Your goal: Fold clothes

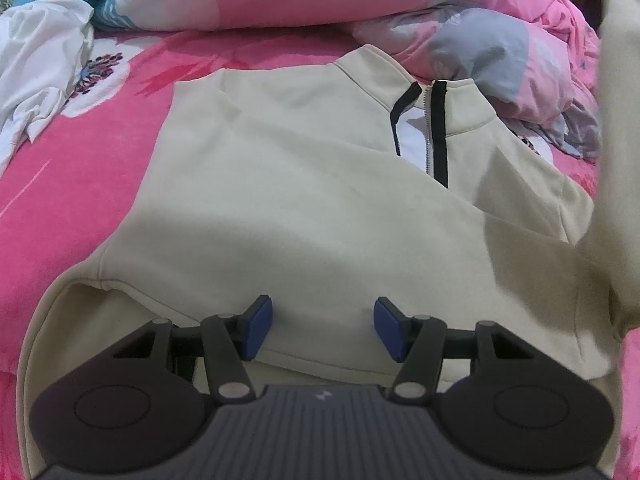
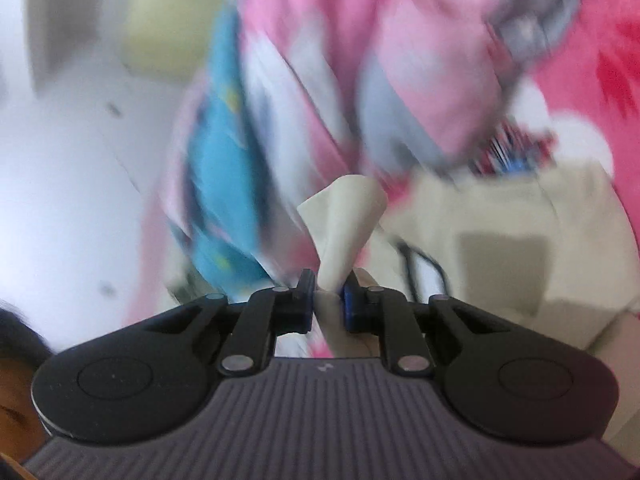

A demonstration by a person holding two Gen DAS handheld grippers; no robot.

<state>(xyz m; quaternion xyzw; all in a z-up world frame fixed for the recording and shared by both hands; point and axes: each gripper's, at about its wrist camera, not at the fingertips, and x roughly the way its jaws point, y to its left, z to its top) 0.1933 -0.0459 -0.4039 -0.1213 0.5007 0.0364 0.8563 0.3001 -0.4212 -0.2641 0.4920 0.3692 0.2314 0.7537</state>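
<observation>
A cream sweatshirt [image 1: 288, 184] with a black-trimmed zip collar [image 1: 434, 120] lies flat on the pink bedspread [image 1: 80, 184], one side folded across the chest. My left gripper [image 1: 323, 330] hovers open just above its near part, with nothing between the blue pads [image 1: 256, 330]. At the right edge of the left wrist view a blurred strip of cream sleeve [image 1: 616, 160] rises off the bed. In the right wrist view my right gripper [image 2: 329, 300] is shut on a bunched end of that cream sleeve [image 2: 344, 216], held up in the air. The rest of the sweatshirt [image 2: 520, 248] shows below right, blurred.
A white garment [image 1: 40, 76] lies crumpled at the far left of the bed. A heap of pink, grey and blue bedding [image 1: 460, 28] lines the far side behind the collar. The right wrist view is smeared by motion, with a pale wall [image 2: 60, 160] at left.
</observation>
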